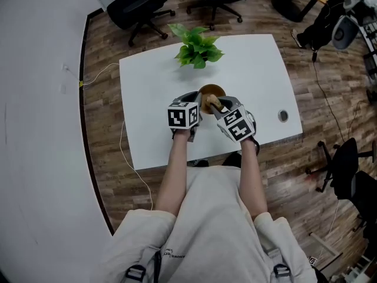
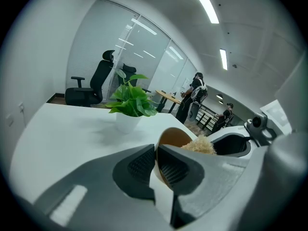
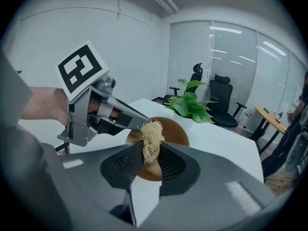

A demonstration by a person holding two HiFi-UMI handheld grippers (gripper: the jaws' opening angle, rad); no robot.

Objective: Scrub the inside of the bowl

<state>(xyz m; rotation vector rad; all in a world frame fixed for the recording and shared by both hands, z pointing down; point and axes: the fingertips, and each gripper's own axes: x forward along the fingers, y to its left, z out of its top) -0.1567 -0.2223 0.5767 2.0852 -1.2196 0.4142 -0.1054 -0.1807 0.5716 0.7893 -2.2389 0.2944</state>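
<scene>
White worktop [image 1: 147,81] is seen from above, with a thin cable [image 1: 100,74] trailing off its left side. Moving right, the left gripper [image 1: 197,104] is held near the middle of the worktop. Its fingers [image 2: 139,165] are clamped tight on the near rim of the bowl [image 1: 211,91], so the wall is pinched between them. The bowl is brown inside and is kept just in front of the potted plant [image 1: 196,49]. Whether its base is touching the worktop can't really be made out. Right next to it the right gripper [image 1: 219,106] is angled in. A straw-coloured fibrous scrubber [image 3: 152,137] is squeezed between its fingers [image 3: 126,163], and the tuft is poked up in front of the bowl's inside. Further right, a small round grommet hole [image 1: 283,115] is set into the worktop. A black office chair [image 1: 347,175] is parked on the wood floor off the right edge.
</scene>
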